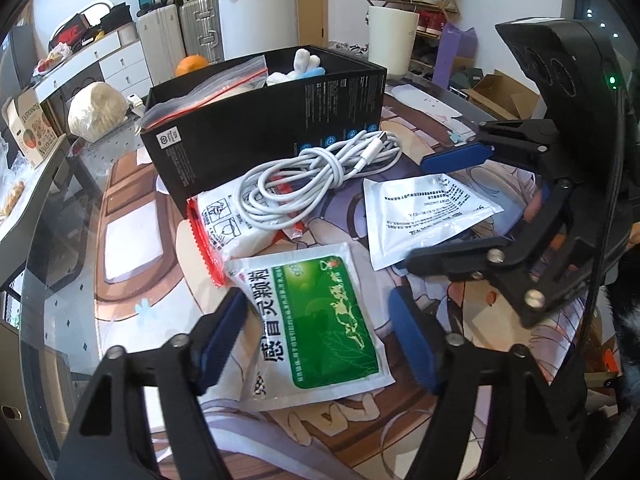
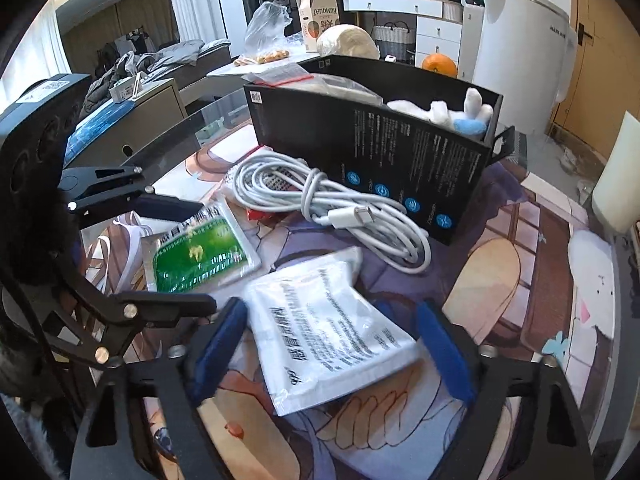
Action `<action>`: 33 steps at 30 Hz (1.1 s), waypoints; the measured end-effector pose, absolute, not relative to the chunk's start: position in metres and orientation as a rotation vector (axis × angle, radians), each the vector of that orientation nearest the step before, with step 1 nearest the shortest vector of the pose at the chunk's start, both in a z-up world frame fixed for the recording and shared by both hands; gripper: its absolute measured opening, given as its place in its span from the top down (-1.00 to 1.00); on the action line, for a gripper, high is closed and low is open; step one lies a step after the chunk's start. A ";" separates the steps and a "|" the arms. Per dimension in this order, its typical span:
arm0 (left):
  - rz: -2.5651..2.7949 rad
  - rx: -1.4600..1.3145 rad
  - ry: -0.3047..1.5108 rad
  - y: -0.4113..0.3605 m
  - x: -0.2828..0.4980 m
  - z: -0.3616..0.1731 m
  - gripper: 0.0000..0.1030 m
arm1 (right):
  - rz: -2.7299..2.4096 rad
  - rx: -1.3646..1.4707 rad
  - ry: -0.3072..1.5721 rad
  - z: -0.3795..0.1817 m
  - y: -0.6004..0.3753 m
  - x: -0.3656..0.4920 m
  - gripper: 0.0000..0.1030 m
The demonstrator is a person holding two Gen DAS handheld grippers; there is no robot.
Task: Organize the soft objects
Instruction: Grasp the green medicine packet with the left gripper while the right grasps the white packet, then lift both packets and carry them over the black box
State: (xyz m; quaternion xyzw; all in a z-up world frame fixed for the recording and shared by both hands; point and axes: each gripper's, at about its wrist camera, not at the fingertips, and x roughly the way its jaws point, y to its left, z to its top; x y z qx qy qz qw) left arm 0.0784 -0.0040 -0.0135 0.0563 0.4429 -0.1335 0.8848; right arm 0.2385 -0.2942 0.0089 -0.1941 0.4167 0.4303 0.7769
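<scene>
- Ahead of my fingers: coiled white cable (image 1: 316, 178) lies against black box (image 1: 256, 120), blocking its near wall.
- Box top open; my approach from above unobstructed.

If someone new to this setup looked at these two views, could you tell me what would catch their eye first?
Probably the green medicine sachet, lying flat on the printed mat between the open jaws of the left gripper. Next, the white sachet framed by the open right gripper. Behind them, a coiled white cable lies against the black box, which already holds a plush toy.
</scene>
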 end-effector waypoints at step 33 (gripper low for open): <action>-0.321 0.065 0.842 0.002 0.073 0.006 0.21 | 0.975 -0.375 0.816 0.045 -0.331 0.234 0.11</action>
